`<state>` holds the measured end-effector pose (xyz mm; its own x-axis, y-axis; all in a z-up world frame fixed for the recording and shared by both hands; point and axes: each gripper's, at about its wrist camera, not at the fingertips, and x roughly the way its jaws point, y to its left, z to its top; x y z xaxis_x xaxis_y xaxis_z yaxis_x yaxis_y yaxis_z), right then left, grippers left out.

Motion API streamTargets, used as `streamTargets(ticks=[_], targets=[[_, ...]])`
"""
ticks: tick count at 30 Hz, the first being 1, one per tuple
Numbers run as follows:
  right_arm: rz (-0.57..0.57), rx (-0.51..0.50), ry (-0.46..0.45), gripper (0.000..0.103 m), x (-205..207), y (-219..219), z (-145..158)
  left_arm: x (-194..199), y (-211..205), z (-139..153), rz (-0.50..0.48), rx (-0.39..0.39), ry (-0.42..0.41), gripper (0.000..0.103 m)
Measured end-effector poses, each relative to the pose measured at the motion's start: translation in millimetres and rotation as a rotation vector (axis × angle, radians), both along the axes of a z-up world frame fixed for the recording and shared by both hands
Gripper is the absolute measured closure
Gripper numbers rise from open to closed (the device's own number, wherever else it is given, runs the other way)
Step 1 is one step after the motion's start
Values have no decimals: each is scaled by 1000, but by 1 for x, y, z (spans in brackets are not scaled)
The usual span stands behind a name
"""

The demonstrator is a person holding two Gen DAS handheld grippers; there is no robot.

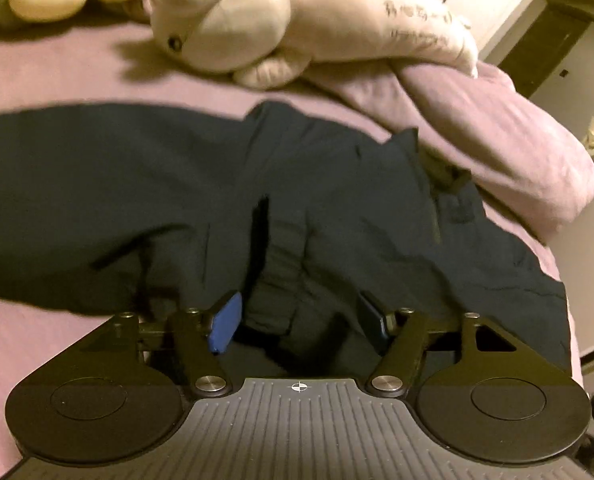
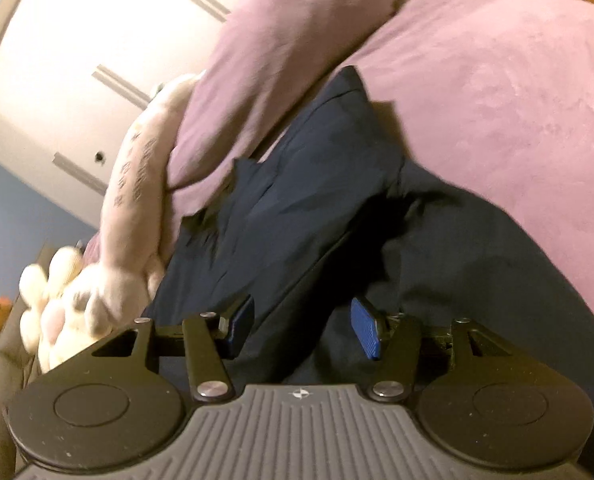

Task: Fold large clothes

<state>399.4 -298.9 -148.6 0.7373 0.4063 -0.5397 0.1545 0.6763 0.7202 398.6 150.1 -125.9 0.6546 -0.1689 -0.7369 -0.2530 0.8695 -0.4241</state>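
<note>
A dark navy pair of trousers lies spread and rumpled on a purple bed sheet. My left gripper is open, its blue pads on either side of a bunched fold of the waistband area. In the right wrist view the same navy garment lies partly folded over itself. My right gripper is open just above the dark cloth, with fabric between the fingers but not clamped.
A pale plush animal lies at the head of the bed; it also shows in the right wrist view. A bunched purple duvet sits to the right. A white wardrobe stands beyond the bed.
</note>
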Motion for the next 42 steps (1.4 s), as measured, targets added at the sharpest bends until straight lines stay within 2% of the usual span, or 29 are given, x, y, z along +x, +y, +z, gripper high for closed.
streamTargets(ticks=[2, 4, 6, 7, 9, 11, 16, 18, 20, 21, 24, 27, 29, 33, 34, 36, 38, 42], targets=[[-29, 0, -4, 48, 5, -4, -2, 4, -1, -4, -17, 13, -2, 35], [-47, -11, -10, 49, 9, -7, -2, 12, -5, -5, -41, 56, -10, 51], [-55, -32, -6, 67, 19, -6, -5, 19, -12, -2, -68, 106, -12, 62], [-52, -47, 2, 70, 23, -6, -7, 20, -16, -1, -77, 123, -25, 64], [-36, -105, 3, 82, 32, -2, -9, 27, -30, 8, -97, 209, -72, 66], [-34, -171, -15, 87, 38, 3, -8, 30, -42, 18, -112, 288, -111, 67], [-44, -245, -36, 88, 56, 9, -14, 57, -68, 24, -99, 425, -146, 66], [-35, -252, -29, 90, 59, 8, -16, 72, -73, 14, -90, 463, -106, 61], [-15, -229, -21, 88, 52, 3, -11, 75, -71, 2, -71, 462, -51, 57], [-3, -220, -25, 83, 45, 0, -7, 72, -68, 0, -58, 449, -48, 54], [15, -216, -53, 78, 14, -10, 9, 48, -60, 3, -32, 407, -75, 45], [5, -245, -104, 76, -5, -13, 23, 23, -57, 7, -44, 396, -92, 45], [6, -271, -126, 76, 2, -7, 27, 12, -61, 11, -63, 406, -109, 45], [25, -337, -58, 77, 34, 9, 16, 20, -77, 12, -114, 399, -112, 45], [25, -388, -25, 80, 43, 15, 8, 24, -81, 10, -117, 402, -106, 45], [37, -452, -27, 87, 49, 21, 3, 38, -88, 0, -126, 411, -66, 46], [52, -510, -32, 88, 51, 24, 3, 49, -92, -10, -124, 401, -27, 45], [59, -580, -26, 89, 56, 24, 3, 59, -99, -17, -121, 392, -29, 42]])
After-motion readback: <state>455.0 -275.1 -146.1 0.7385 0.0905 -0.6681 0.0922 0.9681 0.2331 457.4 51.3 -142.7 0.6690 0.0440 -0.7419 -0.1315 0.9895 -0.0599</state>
